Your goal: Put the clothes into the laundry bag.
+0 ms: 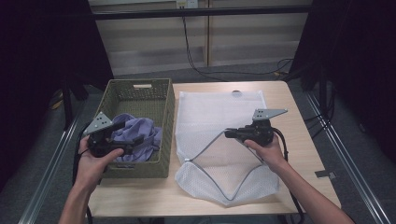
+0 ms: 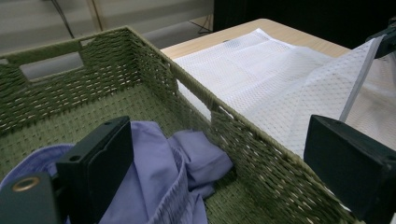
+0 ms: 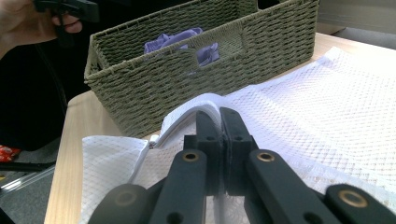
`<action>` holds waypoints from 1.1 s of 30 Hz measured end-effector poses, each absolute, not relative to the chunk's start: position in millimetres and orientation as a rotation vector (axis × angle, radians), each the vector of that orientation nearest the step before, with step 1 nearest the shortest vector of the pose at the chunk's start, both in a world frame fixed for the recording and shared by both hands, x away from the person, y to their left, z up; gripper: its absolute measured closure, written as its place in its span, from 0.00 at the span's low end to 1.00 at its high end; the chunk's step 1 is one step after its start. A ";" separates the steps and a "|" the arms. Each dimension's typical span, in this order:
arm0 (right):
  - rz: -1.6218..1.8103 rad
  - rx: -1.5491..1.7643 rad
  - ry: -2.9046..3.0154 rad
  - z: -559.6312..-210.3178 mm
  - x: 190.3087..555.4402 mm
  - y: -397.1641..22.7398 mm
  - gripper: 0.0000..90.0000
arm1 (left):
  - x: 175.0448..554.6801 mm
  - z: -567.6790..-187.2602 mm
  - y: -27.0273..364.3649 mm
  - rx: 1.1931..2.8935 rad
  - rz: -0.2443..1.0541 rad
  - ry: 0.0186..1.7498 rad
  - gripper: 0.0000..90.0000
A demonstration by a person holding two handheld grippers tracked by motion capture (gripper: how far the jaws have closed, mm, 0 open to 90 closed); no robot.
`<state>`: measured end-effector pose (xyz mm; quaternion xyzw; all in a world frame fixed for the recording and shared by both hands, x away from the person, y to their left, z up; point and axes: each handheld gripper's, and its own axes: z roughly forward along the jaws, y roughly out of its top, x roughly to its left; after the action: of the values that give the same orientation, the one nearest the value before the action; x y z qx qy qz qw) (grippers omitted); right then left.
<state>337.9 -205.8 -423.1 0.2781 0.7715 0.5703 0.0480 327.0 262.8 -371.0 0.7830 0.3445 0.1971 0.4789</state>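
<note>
A green woven basket (image 1: 140,169) stands on the left half of the table with a crumpled purple cloth (image 1: 140,133) inside it. My left gripper (image 1: 131,145) hovers over the basket's near end. In the left gripper view my left gripper (image 2: 224,172) stands open, its jaws wide apart above the purple cloth (image 2: 159,172) and not pressing on it. A white mesh bag (image 1: 219,112) lies flat to the right of the basket. My right gripper (image 1: 230,134) holds up the rim of its mouth. In the right gripper view my right gripper (image 3: 219,135) is shut on that rim of the mesh bag (image 3: 327,116).
The wooden table (image 1: 280,93) has bare strips along its right and near edges. The basket's right wall (image 2: 243,140) stands between the cloth and the bag. Cables (image 1: 201,65) run over the floor behind the table, and dark curtains hang at both sides.
</note>
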 end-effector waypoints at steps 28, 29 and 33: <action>1.721 0.855 2.375 -426.0 341.1 -205.8 0.98 | 402.9 -428.3 271.6 2.218 0.306 0.982 0.04; 1.715 0.849 2.385 -426.3 341.0 -204.9 0.98 | 407.1 -433.2 272.0 2.267 0.288 0.998 0.03; 1.707 0.847 2.395 -426.6 340.8 -204.9 0.98 | 413.0 -441.6 270.5 2.331 0.271 1.016 0.04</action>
<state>340.8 -204.9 -426.6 0.2764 0.7820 0.5573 0.0403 413.0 270.5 -441.6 0.8730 0.3803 0.1014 0.2880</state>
